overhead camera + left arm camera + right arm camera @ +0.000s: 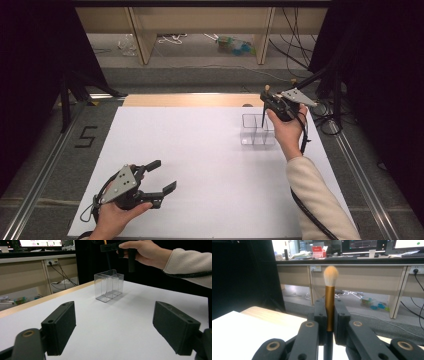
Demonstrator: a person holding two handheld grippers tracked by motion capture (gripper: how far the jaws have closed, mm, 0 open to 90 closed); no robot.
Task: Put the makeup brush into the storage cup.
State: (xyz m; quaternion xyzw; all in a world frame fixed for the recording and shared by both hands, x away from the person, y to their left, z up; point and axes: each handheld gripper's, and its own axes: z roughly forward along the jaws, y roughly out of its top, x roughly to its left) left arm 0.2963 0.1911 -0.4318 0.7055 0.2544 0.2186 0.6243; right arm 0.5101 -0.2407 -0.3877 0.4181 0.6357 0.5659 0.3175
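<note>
White sheet covering the table, a wooden strip along its far edge. At far right I keep my right gripper clenched on a makeup brush with gold ferrule, pale bristles and black handle, bristles up; its handle tip dips at the top of a clear plastic two-compartment box, which compartment I cannot tell. At near left my left gripper rests low over the sheet, released, jaws wide apart with nothing between them, well apart from the box
</note>
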